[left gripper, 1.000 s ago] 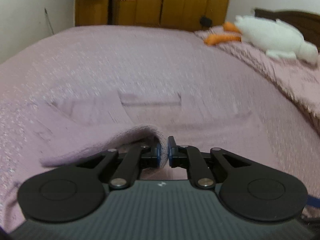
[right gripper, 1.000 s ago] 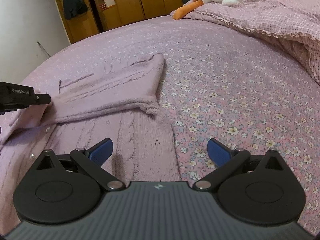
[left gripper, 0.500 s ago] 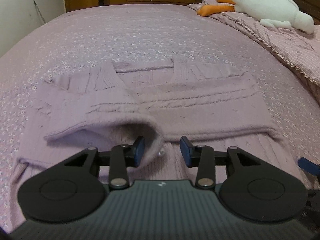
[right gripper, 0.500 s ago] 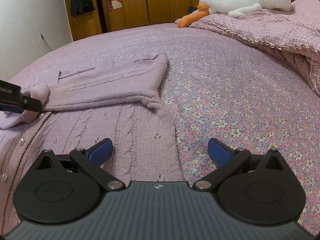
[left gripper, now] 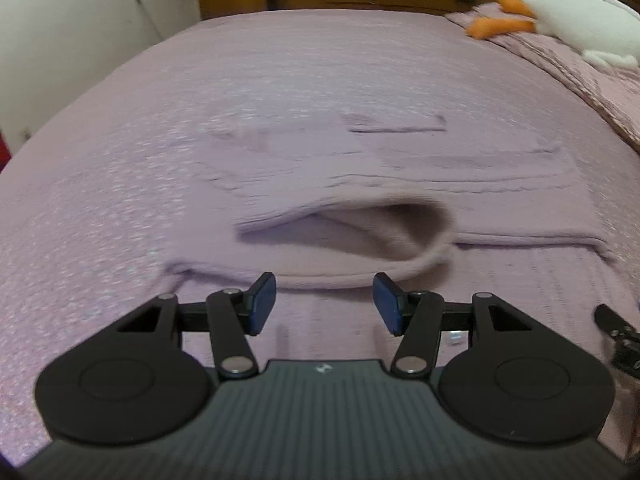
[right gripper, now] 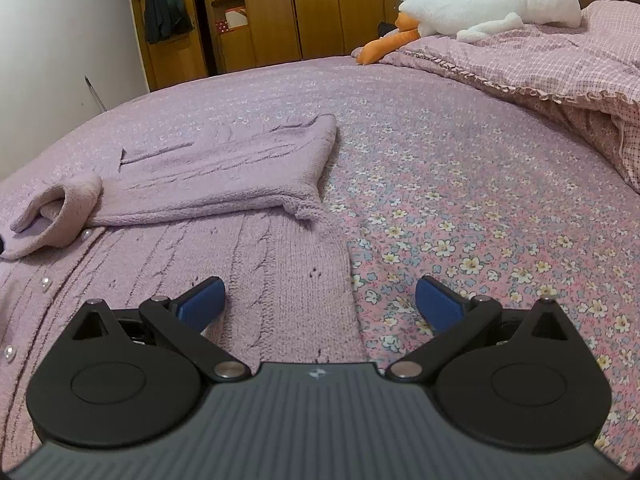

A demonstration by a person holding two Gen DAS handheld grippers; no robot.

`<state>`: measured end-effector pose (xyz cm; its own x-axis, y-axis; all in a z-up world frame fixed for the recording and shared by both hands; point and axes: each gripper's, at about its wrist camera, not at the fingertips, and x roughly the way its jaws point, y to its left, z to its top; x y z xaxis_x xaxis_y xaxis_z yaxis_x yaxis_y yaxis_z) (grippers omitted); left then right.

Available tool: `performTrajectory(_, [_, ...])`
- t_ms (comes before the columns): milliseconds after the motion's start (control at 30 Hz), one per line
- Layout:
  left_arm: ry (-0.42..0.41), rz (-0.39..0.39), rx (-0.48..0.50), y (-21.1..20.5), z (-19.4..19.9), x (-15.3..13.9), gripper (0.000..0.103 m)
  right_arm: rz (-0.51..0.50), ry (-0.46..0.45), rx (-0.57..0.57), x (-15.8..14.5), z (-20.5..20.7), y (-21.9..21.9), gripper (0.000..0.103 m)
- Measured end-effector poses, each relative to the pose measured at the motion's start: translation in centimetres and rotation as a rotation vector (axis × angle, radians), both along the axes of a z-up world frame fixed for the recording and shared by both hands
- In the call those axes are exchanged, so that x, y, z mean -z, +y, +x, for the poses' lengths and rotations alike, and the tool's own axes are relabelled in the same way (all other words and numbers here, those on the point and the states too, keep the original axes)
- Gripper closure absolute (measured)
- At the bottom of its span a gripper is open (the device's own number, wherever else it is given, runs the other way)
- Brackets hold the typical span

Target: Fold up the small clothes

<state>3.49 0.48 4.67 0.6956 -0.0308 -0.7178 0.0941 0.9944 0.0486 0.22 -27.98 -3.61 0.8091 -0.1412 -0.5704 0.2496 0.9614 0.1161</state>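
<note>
A small lilac knitted cardigan point(right gripper: 248, 248) with pearl buttons lies flat on the bed, both sleeves folded across its chest. The left sleeve's cuff point(left gripper: 404, 240) lies curled open on the front. Just short of that cuff hangs my left gripper point(left gripper: 324, 304), its jaws opening, with nothing between the blue pads. My right gripper point(right gripper: 320, 302) stands wide open above the cardigan's lower right edge point(right gripper: 348, 280), holding nothing. The cuff point(right gripper: 76, 208) also shows at the far left of the right wrist view.
A floral pink bedspread point(right gripper: 460, 200) covers the bed. A checked pink quilt point(right gripper: 560, 64) is bunched at the right with a white plush goose point(right gripper: 488, 4) on it. Wooden wardrobes point(right gripper: 280, 12) stand behind the bed, a white wall point(left gripper: 80, 40) on the left.
My left gripper let go of the sleeve cuff, opened and drew back toward me and to the left. The cuff now lies on the cardigan. The right gripper stayed open and nearly still.
</note>
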Motion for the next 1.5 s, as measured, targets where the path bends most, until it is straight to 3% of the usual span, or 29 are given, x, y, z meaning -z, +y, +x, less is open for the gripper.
performTrajectory(333, [0.018,0.018,-0.128,5.3,-0.2,1.8,0.048,-0.003,0.007,0.002,-0.3,0.0,-0.1,0.000])
performTrajectory(400, [0.030,0.013,-0.141,5.8,-0.1,1.9,0.048,0.035,-0.001,0.005,-1.7,0.0,0.1,0.000])
performTrajectory(500, [0.016,0.046,-0.137,6.2,0.2,1.8,0.048,0.110,-0.120,-0.075,-5.6,-0.2,1.3,0.000])
performTrajectory(600, [0.023,0.075,-0.158,6.7,0.7,2.0,0.048,0.165,-0.110,-0.198,-8.1,2.4,2.9,0.000])
performTrajectory(700, [0.029,0.038,-0.171,7.4,1.3,2.1,0.048,0.236,-0.088,-0.244,-8.5,5.8,4.7,0.000])
performTrajectory(867, [-0.005,0.056,-0.170,7.8,2.0,2.2,0.048,0.308,-0.012,-0.372,-7.9,12.0,8.5,0.003])
performTrajectory(1033, [0.012,0.029,-0.202,8.9,3.1,3.1,0.048,0.307,0.115,-0.361,-5.5,17.3,12.1,0.008])
performTrajectory(1133, [0.009,-0.005,-0.220,9.7,3.7,3.6,0.048,0.348,0.147,-0.367,-4.2,18.0,12.7,0.015])
performTrajectory(1167, [0.005,-0.013,-0.221,9.8,3.9,3.7,0.048,0.365,0.169,-0.373,-3.7,18.2,12.9,0.023])
performTrajectory(1233, [-0.011,-0.017,-0.214,9.9,4.3,3.9,0.048,0.368,0.189,-0.381,-3.1,18.6,13.3,0.049])
performTrajectory(1300, [-0.022,0.003,-0.200,9.8,4.7,4.2,0.048,0.374,0.199,-0.407,-3.3,19.0,13.8,0.084])
performTrajectory(1367, [-0.035,0.028,-0.188,9.4,4.9,4.5,0.048,0.367,0.174,-0.428,-4.8,19.2,14.1,0.086])
performTrajectory(1500, [-0.052,0.033,-0.196,9.3,4.6,4.8,0.048,0.283,0.008,-0.442,-9.2,17.7,13.4,0.087])
